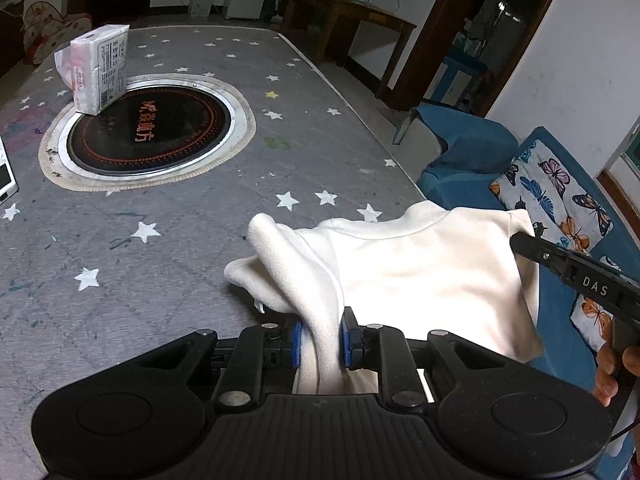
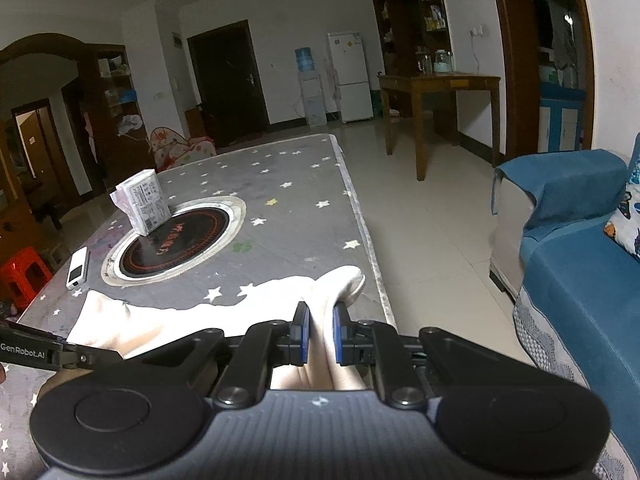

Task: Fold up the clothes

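The left gripper (image 1: 320,340) has its blue-padded fingers (image 1: 296,343) clamped on a bunched fold of the cream-white fleece garment (image 1: 420,276). The cloth rises between the pads and spreads toward 1 o'clock, lifted off the surface, with one rounded corner drooping at 11 o'clock. At 3 o'clock in the left wrist view the right gripper's black finger reaches in to the garment's far corner.

In its own view the right gripper (image 2: 320,336) is likewise closed on a fold of the same garment, which trails off to 9 o'clock and lies along the near edge of the grey star-printed table cover (image 2: 288,200).

At 11 o'clock a round black inset hotplate (image 1: 150,132) with a metal rim sits in the table, a white wrapped tissue pack (image 1: 100,72) standing on its rim. A white remote (image 2: 77,268) lies just left of the plate. The table's right edge runs toward 12 o'clock; beyond it is pale tiled floor (image 2: 432,216), then a blue sofa (image 2: 580,272) at 3 o'clock.
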### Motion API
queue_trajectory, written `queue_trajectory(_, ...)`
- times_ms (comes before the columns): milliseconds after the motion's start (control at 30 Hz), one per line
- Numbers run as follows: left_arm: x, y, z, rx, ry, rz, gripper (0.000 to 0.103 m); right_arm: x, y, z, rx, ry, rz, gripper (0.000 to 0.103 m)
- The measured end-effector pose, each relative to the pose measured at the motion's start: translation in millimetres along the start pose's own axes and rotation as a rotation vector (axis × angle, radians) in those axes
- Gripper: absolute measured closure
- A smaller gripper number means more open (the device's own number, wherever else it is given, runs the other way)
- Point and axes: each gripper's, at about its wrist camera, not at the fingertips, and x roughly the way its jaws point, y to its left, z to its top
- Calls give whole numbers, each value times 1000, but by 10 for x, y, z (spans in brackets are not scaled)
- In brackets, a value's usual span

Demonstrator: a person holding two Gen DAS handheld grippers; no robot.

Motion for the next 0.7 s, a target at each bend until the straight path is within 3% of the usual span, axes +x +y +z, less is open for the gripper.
queue_trajectory(700, 187, 136, -81, -17, 37, 47, 83, 284, -87, -125, 19, 57, -13, 92)
